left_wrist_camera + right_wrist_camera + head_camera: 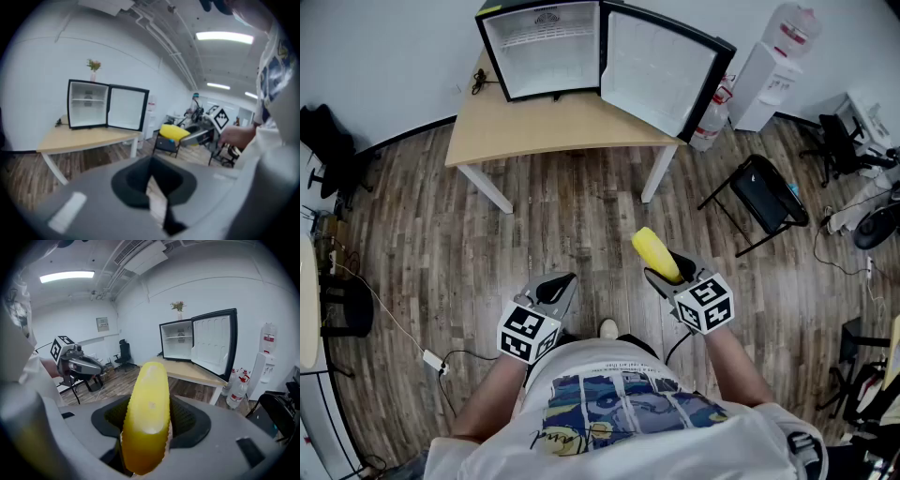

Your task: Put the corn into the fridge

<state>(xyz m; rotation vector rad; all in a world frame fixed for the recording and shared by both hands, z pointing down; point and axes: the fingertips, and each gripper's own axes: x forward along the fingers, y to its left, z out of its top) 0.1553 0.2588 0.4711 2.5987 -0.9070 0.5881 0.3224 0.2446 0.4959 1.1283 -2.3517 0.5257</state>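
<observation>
A yellow corn cob (655, 252) sticks out forward from my right gripper (665, 268), which is shut on it; in the right gripper view the corn (146, 413) fills the gap between both pads. My left gripper (557, 287) is held beside it over the wood floor, shut and empty, and in its own view its jaws (152, 183) meet with nothing between them. The small black fridge (542, 49) stands on a wooden table (546, 129) well ahead, with its door (662, 69) swung open to the right. Its white inside shows a shelf (178, 337).
A black folding chair (763, 193) stands right of the table. Behind it are a water dispenser (772, 71) and water bottles (709, 123). A white cable with a plug strip (430, 358) lies on the floor at left, near a dark stool (343, 306).
</observation>
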